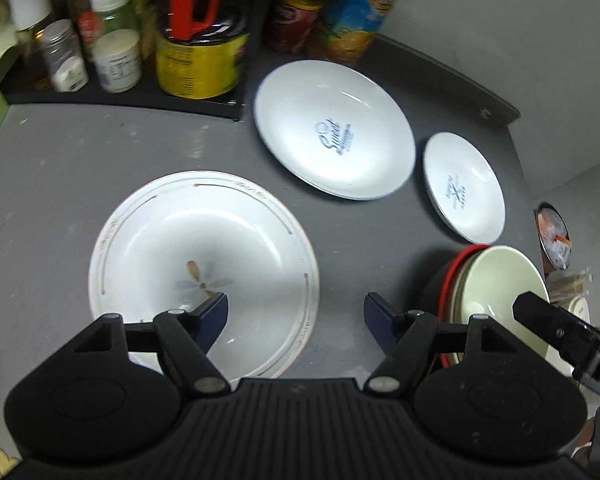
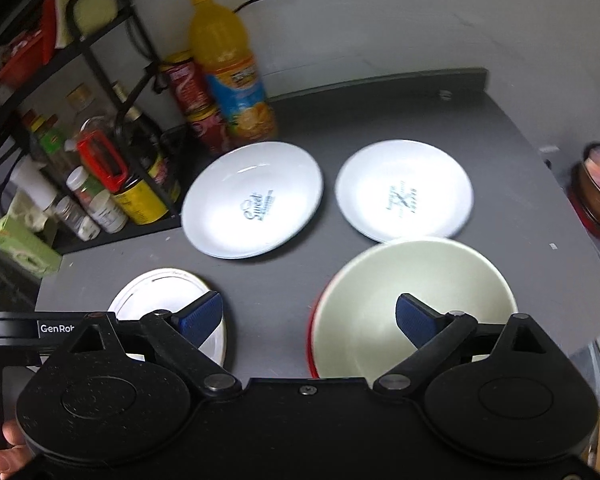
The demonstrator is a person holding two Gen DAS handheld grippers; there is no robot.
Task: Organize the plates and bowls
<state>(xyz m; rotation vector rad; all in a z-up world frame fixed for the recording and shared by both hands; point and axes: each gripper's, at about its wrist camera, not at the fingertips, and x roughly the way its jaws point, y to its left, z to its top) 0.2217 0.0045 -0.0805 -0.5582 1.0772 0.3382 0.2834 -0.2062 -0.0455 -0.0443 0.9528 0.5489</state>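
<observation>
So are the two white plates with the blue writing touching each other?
Apart. The right wrist view shows a strip of dark table between the larger plate and the smaller plate; the left wrist view shows the same gap.

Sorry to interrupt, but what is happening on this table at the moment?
A person is sorting dishes with two handheld grippers. The left gripper hangs open above a flower-patterned plate, the right gripper open beside a stack of bowls. Neither holds anything. Two white printed plates lie separately further back on the grey table.
</observation>
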